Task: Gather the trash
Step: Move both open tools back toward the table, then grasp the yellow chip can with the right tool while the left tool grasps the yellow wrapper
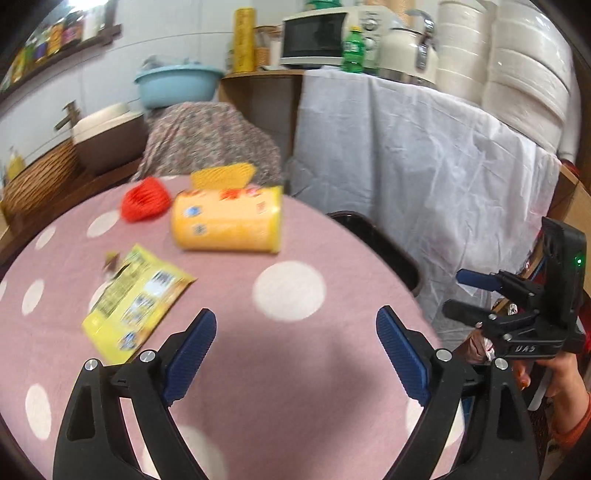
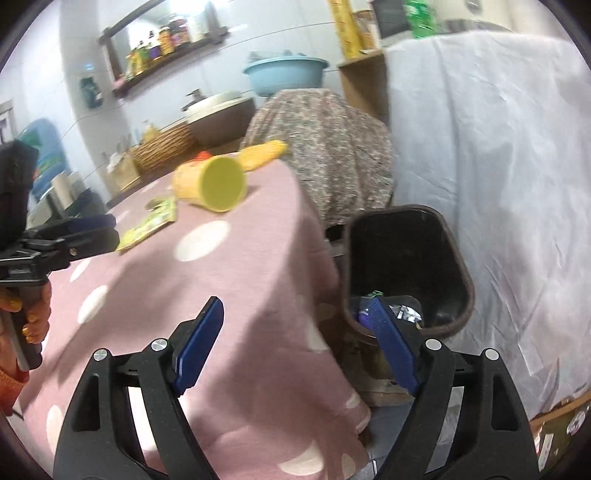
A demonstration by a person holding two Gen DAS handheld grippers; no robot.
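A yellow snack canister (image 1: 226,221) lies on its side on the pink dotted tablecloth (image 1: 236,369); it also shows in the right wrist view (image 2: 212,182). A flat yellow wrapper (image 1: 135,301) lies nearer, to the left; the right wrist view shows it too (image 2: 149,225). A red crumpled piece (image 1: 146,199) and a yellow piece (image 1: 223,175) lie at the far edge. My left gripper (image 1: 295,350) is open and empty above the cloth. My right gripper (image 2: 295,347) is open and empty at the table's edge, beside a dark bin (image 2: 458,273) holding some trash.
The bin (image 1: 373,240) stands on the floor right of the table. A floral-covered object (image 1: 210,140) sits behind the table, and white sheeting (image 1: 413,177) drapes a counter with a microwave (image 1: 317,35). A basket (image 1: 37,177) and basin (image 1: 177,83) are at the back left.
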